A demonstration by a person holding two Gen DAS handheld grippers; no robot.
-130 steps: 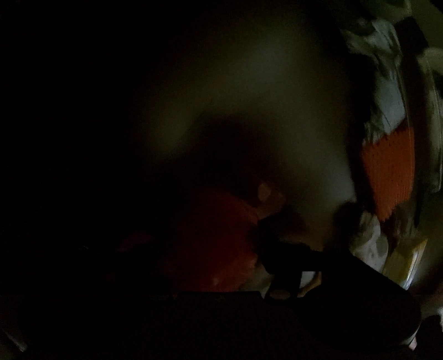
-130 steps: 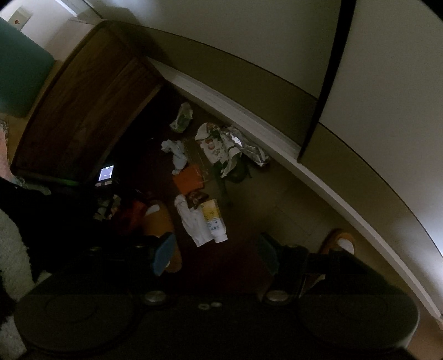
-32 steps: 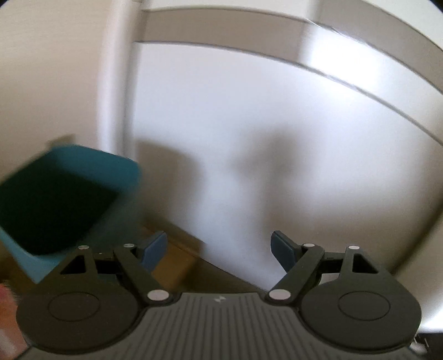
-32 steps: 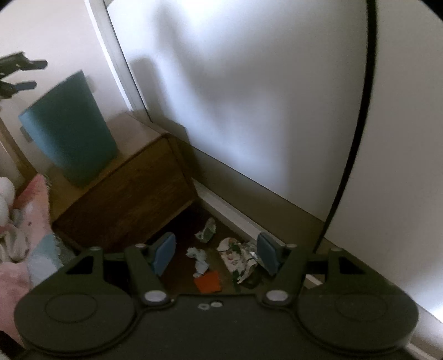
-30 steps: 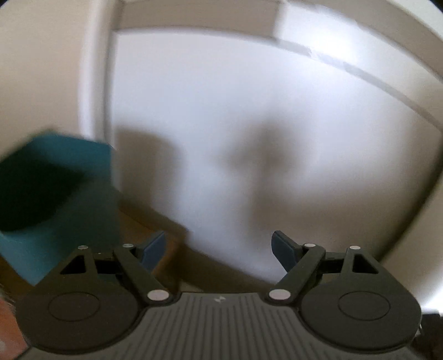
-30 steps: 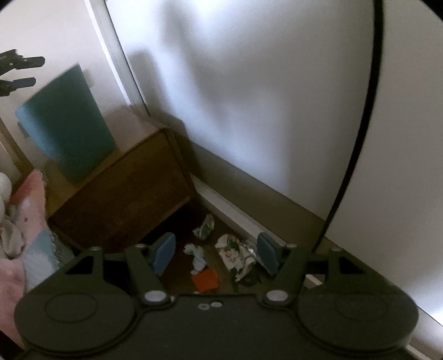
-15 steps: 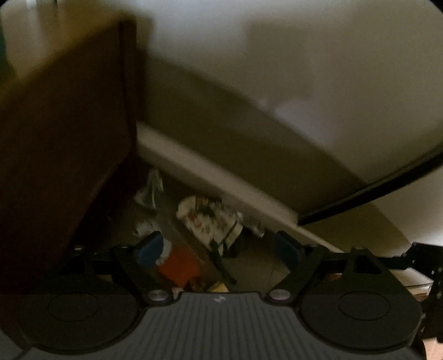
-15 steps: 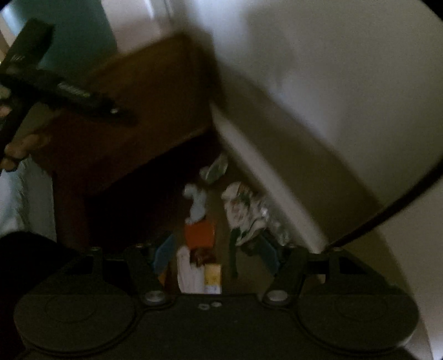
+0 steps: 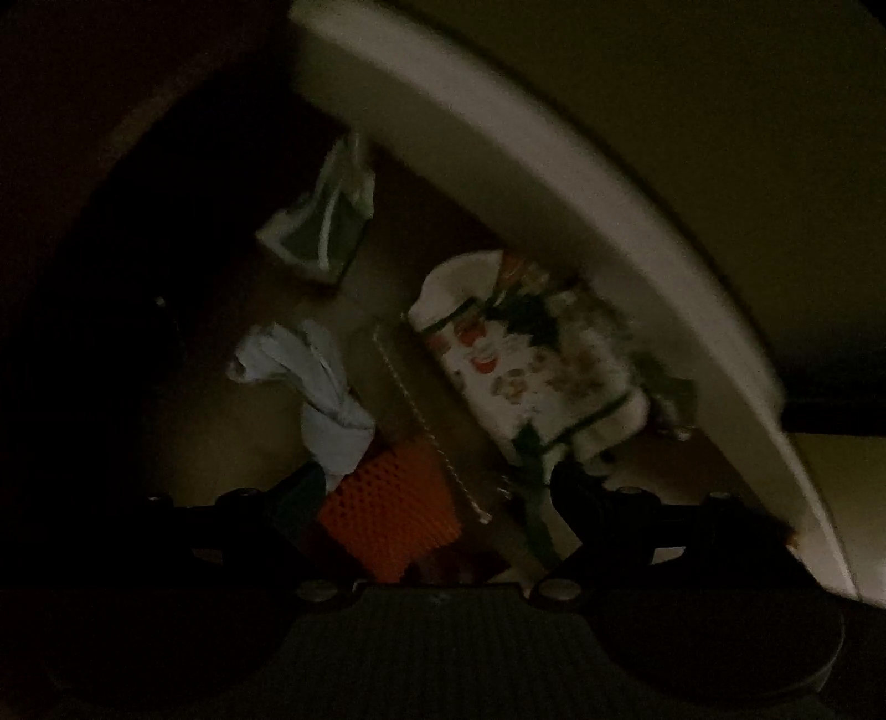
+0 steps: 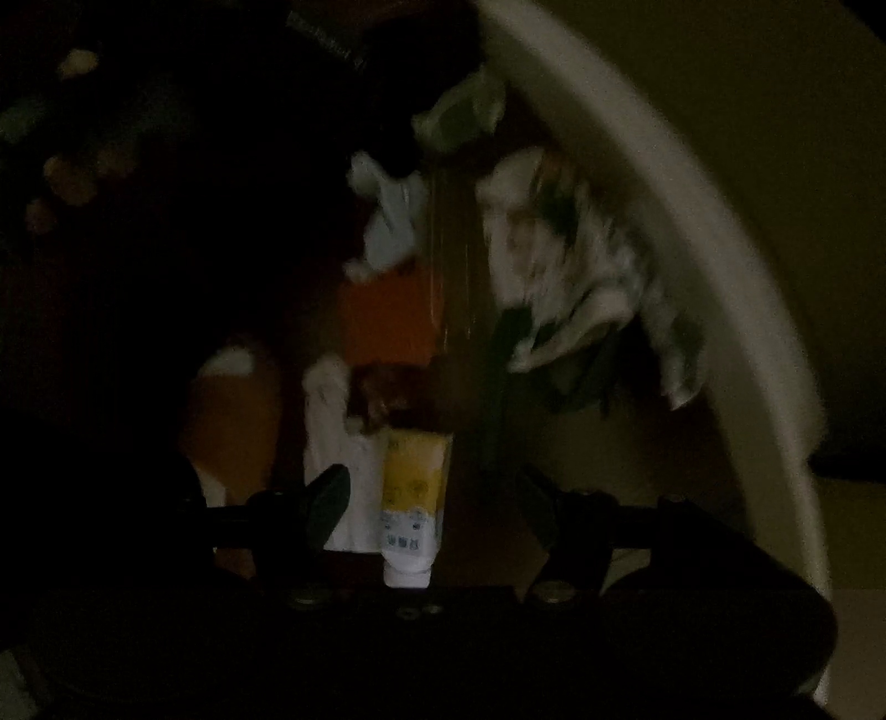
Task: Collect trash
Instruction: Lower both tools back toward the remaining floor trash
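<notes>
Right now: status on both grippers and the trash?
Left gripper open, jaws just widened, over orange wrapper. Right gripper open, empty, above yellow tube. Trash on the floor, nothing blocking; dark, blurred.

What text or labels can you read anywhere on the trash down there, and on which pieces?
Nothing legible; both views are dark and blurred.
Yellow and white tube: small dark print on its white lower part, too blurred to read.
Printed wrapper by the baseboard: red and green pictures only, no readable words.
Dark object at the top of the right view: a line of pale lettering, too blurred to read.
Orange piece and white tissue: no print visible.
</notes>
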